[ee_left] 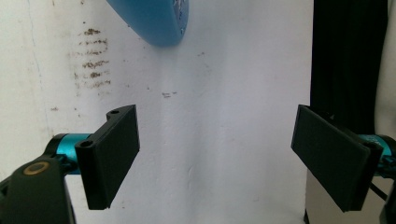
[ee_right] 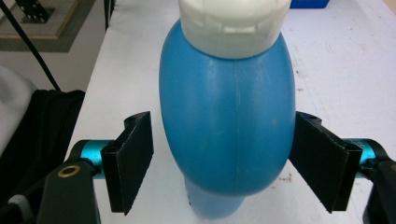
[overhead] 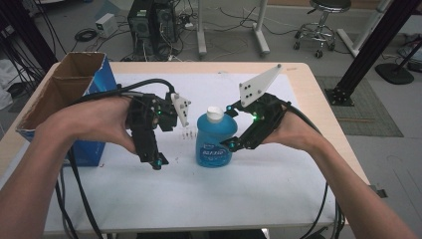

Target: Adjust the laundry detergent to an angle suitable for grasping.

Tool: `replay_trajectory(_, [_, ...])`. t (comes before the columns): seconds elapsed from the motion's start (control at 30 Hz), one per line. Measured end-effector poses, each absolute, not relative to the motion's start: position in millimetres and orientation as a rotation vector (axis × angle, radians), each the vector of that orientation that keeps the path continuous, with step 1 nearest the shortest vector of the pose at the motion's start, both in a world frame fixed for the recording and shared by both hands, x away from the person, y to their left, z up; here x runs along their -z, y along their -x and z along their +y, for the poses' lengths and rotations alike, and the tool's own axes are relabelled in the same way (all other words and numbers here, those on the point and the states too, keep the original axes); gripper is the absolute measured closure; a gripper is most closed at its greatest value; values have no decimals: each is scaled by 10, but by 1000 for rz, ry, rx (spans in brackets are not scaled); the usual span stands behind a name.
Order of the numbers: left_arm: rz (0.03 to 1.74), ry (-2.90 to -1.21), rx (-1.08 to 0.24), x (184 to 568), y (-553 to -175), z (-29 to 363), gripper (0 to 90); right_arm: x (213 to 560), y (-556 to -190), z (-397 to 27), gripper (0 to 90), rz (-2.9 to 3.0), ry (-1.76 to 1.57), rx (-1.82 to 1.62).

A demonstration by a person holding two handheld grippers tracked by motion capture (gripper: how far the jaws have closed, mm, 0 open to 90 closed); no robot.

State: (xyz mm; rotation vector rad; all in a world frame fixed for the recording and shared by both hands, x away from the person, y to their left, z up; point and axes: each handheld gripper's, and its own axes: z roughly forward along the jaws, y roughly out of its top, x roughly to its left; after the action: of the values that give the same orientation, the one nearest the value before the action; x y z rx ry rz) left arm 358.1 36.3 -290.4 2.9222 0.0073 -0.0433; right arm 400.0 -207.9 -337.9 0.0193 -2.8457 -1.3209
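A blue bottle (overhead: 214,142) with a white cap stands upright in the middle of the white table cover (overhead: 259,184). My right gripper (overhead: 230,127) reaches in from the bottle's right, one jaw on each side of its body. In the right gripper view the bottle (ee_right: 229,126) sits between the black pads (ee_right: 133,163) with a thin gap on the left, so my right gripper (ee_right: 222,163) is open. My left gripper (overhead: 153,158) points down at the cover just left of the bottle. It is open (ee_left: 217,158) with nothing between its jaws, and the bottle's base (ee_left: 154,21) lies ahead.
An open cardboard box (overhead: 64,94) with a blue side stands at the table's left edge. Small dark marks (ee_left: 93,60) dot the cover near the bottle. Behind the table, on the floor, are a computer tower (overhead: 149,25) and a stool (overhead: 323,25).
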Motion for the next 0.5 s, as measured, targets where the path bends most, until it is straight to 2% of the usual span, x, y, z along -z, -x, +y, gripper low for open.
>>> replay_trajectory(0.5, [14,-2923,50,2912,-3588,380,154,3167,-3920,-2330,222,-2984,5,1173])
